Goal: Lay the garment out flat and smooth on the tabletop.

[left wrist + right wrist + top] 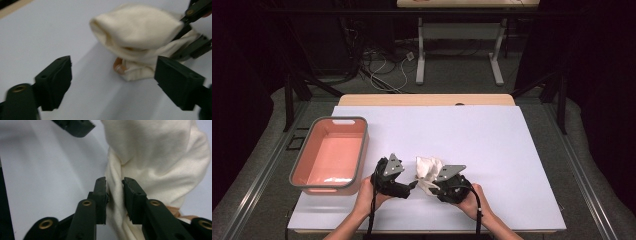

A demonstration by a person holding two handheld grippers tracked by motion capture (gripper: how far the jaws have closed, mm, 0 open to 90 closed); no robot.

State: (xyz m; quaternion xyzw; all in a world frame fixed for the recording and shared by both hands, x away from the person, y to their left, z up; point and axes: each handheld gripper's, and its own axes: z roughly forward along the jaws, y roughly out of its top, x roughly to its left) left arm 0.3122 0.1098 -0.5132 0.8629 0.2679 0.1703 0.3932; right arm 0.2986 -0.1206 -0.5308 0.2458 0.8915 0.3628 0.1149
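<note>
A cream cloth is bunched at the middle of the white bench, just at 5 o'clock of centre, with both grippers closed in on it from the near edge. The right gripper is seen with its jaws a narrow gap apart, a twisted fold of the cloth caught between them; whether the pads press it firmly cannot be told, and the grip is judged loose. The left gripper is held at 9 o'clock of the cloth with its jaws wide apart and nothing between them, the cloth lying just ahead of them. A small orange-brown tag is seen at the lower edge of the bundle.

The main risk is judged to be a slip: with so thin a fold in a slack grip, the cloth could be pulled free if the right gripper is raised or drawn back. A second risk lies in the left jaws being closed too soon or too shallow, so that only a loose outer layer is pinched and the bundle is unrolled rather than carried. The two grippers are set very near each other, and a knock between their jaws could be caused by a hasty reach. A pink bin stands at 9 o'clock, well apart; the cloth could be snagged on its rim if swung low.
</note>
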